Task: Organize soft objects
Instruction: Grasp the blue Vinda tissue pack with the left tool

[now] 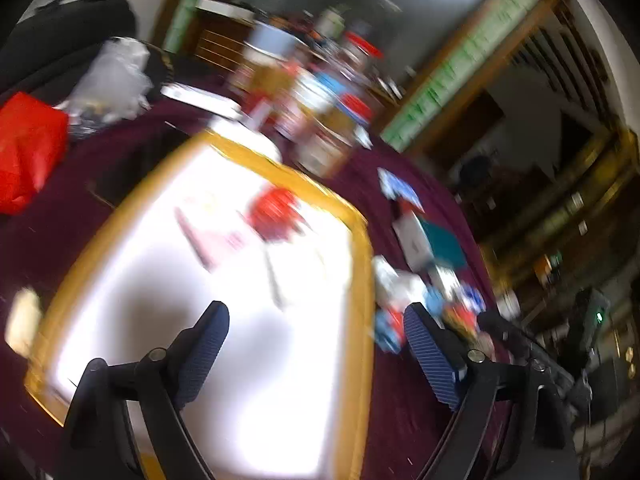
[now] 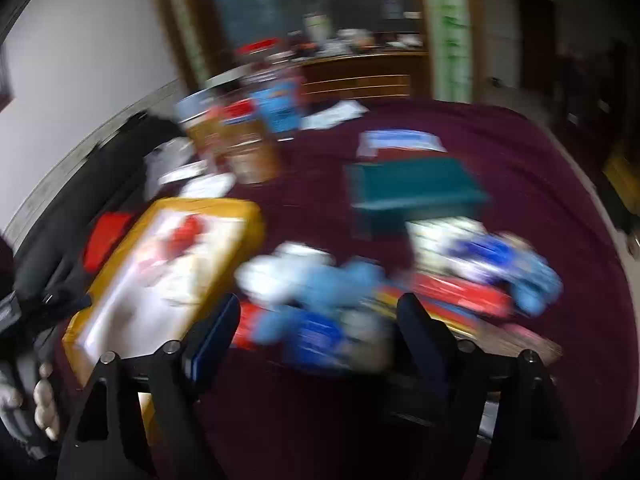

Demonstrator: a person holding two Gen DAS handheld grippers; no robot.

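Observation:
Both views are blurred. A white tray with a yellow rim (image 1: 362, 280) lies on the maroon cloth, with a red soft item (image 1: 276, 212) and a pink piece (image 1: 200, 240) inside. My left gripper (image 1: 316, 314) is open above the tray's near part, with nothing between its fingers. A pile of blue and white soft toys (image 2: 316, 280) lies right of the tray (image 2: 256, 216). My right gripper (image 2: 318, 304) hovers open just in front of that pile, its pads apart from it. Another blue and white soft toy (image 2: 516, 264) lies further right.
A teal box (image 2: 412, 188) stands behind the toys. Jars with red lids (image 1: 332, 120) crowd the table's far side. A red bag (image 1: 28, 152), a clear plastic bag (image 1: 112, 76) and a black garment (image 1: 68, 32) lie at the left. A person's hand (image 2: 44, 396) shows at lower left.

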